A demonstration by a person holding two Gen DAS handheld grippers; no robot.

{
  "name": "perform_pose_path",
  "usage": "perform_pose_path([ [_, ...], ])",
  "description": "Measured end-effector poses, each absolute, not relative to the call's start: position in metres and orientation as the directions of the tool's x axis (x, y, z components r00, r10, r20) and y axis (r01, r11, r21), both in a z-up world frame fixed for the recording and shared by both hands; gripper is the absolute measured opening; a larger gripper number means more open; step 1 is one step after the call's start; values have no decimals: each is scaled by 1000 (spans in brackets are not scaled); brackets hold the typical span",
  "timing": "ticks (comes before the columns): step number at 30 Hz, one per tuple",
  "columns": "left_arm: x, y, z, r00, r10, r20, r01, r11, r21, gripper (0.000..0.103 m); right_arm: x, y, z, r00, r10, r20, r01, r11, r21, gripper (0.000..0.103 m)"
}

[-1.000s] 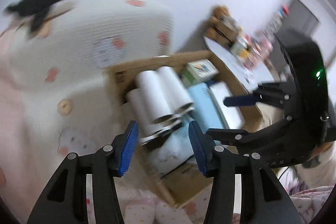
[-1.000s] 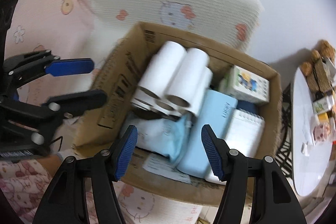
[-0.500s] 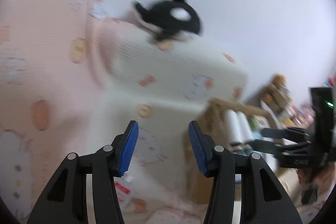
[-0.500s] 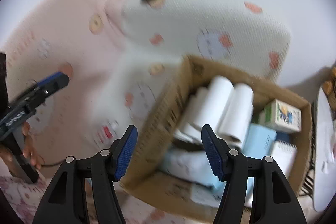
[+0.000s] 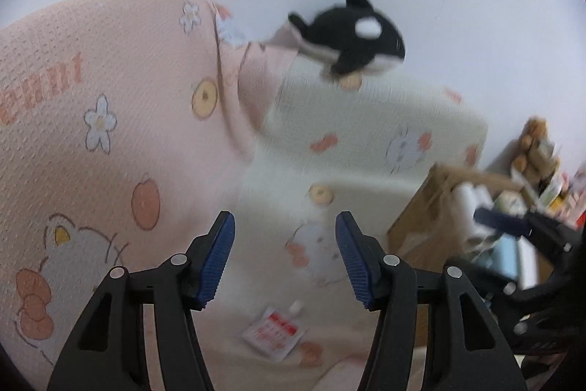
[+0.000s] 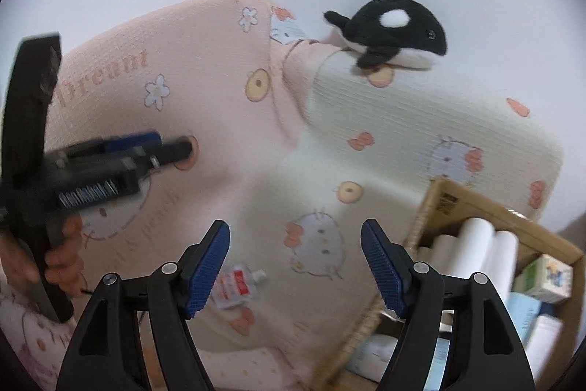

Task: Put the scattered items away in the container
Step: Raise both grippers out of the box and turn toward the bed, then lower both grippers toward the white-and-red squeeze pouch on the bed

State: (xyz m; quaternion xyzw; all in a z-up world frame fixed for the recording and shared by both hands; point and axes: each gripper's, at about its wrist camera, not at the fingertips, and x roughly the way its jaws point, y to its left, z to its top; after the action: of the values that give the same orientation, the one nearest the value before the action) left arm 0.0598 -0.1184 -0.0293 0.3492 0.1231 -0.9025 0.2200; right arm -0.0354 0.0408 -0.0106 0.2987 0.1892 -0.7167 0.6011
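A black and white orca plush (image 5: pixel 351 35) lies on top of a cream pillow (image 5: pixel 366 134); it also shows in the right wrist view (image 6: pixel 392 32). A small white pouch with red print (image 5: pixel 274 332) lies on the bedding below and between my left gripper's open jaws; in the right wrist view the pouch (image 6: pixel 237 286) is beside the left finger. The cardboard box (image 6: pixel 476 266) holds white rolls, cartons and packs, and sits at the right in the left wrist view (image 5: pixel 432 218). My left gripper (image 5: pixel 285 257) and right gripper (image 6: pixel 295 268) are both open and empty.
A pink patterned pillow (image 5: pixel 91 134) leans against the white wall left of the cream one. A side table with small toys and bottles (image 5: pixel 542 156) stands beyond the box. The other gripper (image 6: pixel 73 178) is at the left of the right wrist view.
Both grippers have swung left and up, away from the box toward the pillows. The orca plush and the pouch have come into view; the box has slid to the right edge.
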Motion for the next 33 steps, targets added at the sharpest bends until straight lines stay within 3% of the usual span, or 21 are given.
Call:
perform_pose_path([
  [8, 92, -148, -50, -594, -332, -733, 558, -826, -78, 60, -26, 20, -30, 47, -804, -592, 960, -129, 250, 72],
  [13, 113, -168, -101, -439, -365, -821, 666, -745, -24, 60, -14, 9, -56, 150, -818, -556, 933, -70, 354, 72],
  [18, 126, -174, -155, -378, -209, -902, 668, -736, -109, 60, -6, -8, -95, 179, -771, -611, 914, -99, 393, 72],
  [24, 130, -168, -193, -432, -149, -889, 635, -750, -183, 60, -13, -14, -129, 201, -748, -633, 884, -140, 447, 72],
  [29, 144, -171, -219, -548, -147, -824, 671, -665, -328, 60, -11, -23, -158, 158, -686, -710, 916, -167, 365, 72],
  [33, 143, -166, -232, -578, -138, -804, 648, -677, -349, 60, -6, -28, -182, 157, -645, -748, 929, -159, 333, 72],
])
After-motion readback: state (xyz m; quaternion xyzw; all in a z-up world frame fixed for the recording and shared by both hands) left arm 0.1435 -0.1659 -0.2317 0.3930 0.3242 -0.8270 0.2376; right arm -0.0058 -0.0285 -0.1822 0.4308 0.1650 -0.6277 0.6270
